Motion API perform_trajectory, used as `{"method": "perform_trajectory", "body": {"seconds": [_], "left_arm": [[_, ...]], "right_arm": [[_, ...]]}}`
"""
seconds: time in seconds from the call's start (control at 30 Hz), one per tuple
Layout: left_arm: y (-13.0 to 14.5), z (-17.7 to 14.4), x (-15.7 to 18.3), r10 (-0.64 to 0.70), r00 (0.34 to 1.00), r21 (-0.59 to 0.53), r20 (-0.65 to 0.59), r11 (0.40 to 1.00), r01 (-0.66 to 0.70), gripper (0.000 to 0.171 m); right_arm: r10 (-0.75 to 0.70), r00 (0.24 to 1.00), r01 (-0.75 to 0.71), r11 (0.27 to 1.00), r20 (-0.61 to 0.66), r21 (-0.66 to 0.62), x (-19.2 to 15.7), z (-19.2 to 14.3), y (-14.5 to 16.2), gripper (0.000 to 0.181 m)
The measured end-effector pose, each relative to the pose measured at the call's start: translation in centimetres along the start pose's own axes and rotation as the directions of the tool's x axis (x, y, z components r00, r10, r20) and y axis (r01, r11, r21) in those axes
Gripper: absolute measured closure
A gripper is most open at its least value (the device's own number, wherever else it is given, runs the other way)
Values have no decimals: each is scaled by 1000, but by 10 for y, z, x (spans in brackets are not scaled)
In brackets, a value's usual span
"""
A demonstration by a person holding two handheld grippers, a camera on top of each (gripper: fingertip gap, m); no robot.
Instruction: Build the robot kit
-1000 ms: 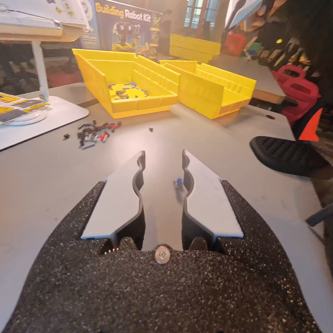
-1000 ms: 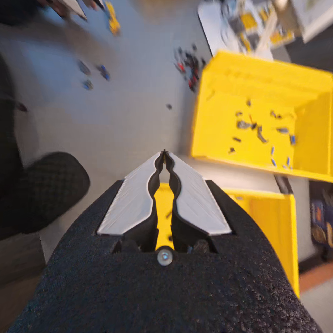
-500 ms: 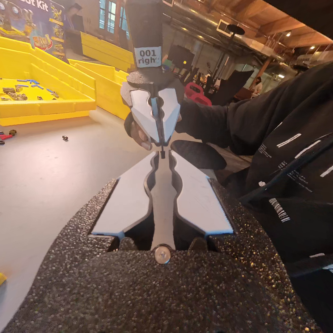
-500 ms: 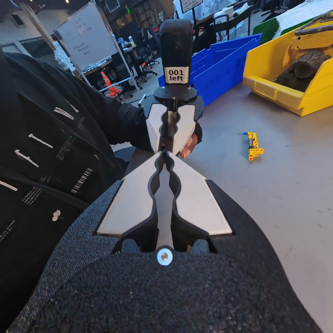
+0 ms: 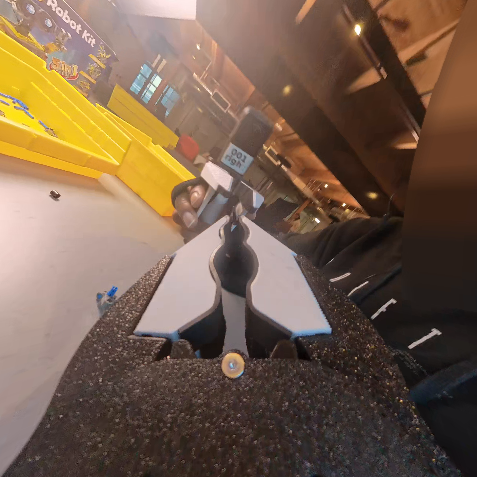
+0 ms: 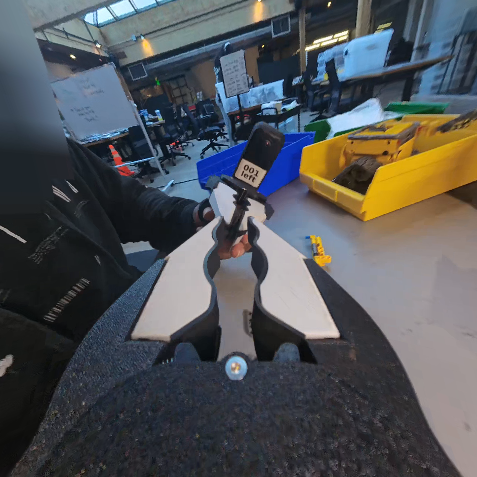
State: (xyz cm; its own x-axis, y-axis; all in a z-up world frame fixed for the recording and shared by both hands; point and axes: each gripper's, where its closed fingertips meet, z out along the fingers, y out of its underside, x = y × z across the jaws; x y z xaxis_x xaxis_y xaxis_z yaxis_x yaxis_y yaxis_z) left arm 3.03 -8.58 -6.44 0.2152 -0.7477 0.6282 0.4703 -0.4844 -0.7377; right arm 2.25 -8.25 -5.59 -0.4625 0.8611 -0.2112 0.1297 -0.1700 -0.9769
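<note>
Now right gripper [image 6: 234, 224] parted, was pinched; left gripper [image 5: 234, 220] holds black pin [image 6: 236, 216].

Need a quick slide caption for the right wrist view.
Open right gripper faces the left gripper, which pinches a thin black part above the grey table.

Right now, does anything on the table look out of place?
Yes. Outside the yellow bins lie a black piece, a blue piece beside the left tool (shut on a black pin), and a yellow assembly.
</note>
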Motion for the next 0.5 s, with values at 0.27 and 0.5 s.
{"method": "perform_trajectory", "body": {"seconds": [0.27,0.5], "left_arm": [[-14,1,3,-231,963,148,-139,957,251,168],[-12,3,7,-266,950,151,-164,945,291,168]], "right_arm": [[-608,732,588,792,-309,-165,0,0,-4,164],[-747,585,702,661,-315,-265,-1,6,-2,175]]}}
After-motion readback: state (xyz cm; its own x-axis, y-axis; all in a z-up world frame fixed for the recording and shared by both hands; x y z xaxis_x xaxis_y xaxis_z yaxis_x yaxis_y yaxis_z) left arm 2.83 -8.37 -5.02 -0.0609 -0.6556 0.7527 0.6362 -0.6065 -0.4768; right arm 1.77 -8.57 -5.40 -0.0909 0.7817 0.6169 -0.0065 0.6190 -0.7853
